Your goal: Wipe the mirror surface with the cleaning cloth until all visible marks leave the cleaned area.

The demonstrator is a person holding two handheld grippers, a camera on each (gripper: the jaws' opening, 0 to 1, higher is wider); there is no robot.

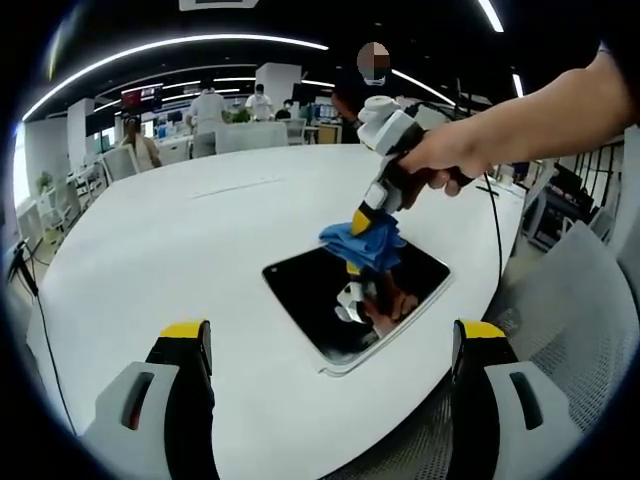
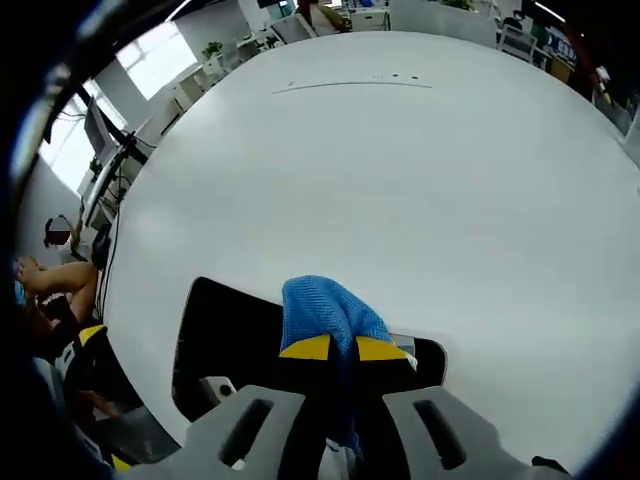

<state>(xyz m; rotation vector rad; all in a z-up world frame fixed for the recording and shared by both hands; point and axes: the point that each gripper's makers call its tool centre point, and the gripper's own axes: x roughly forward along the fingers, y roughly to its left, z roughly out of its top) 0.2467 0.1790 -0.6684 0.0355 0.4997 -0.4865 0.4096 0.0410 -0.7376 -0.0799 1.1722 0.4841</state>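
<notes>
A dark rectangular mirror [image 1: 330, 300] lies flat on the white table [image 1: 180, 240], near its edge. In the left gripper view my right gripper [image 1: 360, 225], held by a hand, is shut on a blue cleaning cloth [image 1: 365, 243] and presses it onto the mirror's far part. My left gripper [image 1: 330, 345] is open, a little short of the mirror, with nothing between its yellow-tipped fingers. In the right gripper view the blue cloth [image 2: 325, 310] bulges out from the shut right gripper [image 2: 343, 348] over the mirror [image 2: 225, 335].
The big white table [image 2: 400, 170] stretches far beyond the mirror. A grey mesh chair [image 1: 575, 330] stands at the table's edge on the right. A black cable [image 1: 496, 225] runs over the table edge. People and desks fill the far background.
</notes>
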